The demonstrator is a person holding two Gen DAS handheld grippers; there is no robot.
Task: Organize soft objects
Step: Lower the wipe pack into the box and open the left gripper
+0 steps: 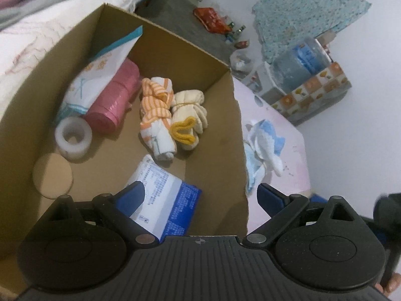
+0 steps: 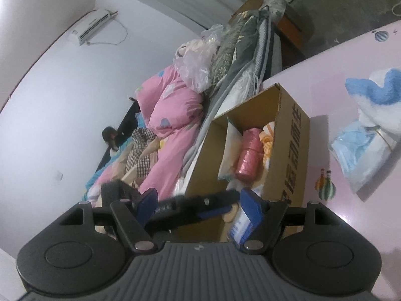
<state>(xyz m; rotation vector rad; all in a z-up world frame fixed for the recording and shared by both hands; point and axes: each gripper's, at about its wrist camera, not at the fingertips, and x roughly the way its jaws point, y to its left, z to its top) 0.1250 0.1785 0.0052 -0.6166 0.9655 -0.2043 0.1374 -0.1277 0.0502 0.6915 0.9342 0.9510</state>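
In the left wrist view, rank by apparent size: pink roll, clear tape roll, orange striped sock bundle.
1-2. Pink roll and orange striped sock bundle: look alike, unranked.
3. Clear tape roll, though nearer the camera.

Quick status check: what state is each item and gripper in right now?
Cardboard box: open, partly filled.
Striped socks: bundled, in the box.
Cream socks: bundled, in the box.
Blue-and-white socks: outside the box, on the pink table.
Left gripper: open, empty.
Right gripper: open, empty.

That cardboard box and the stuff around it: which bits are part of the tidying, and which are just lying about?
Part of the job:
box
striped socks
cream socks
blue-white socks

Lying about:
tape roll
pink roll
water bottle
red packet
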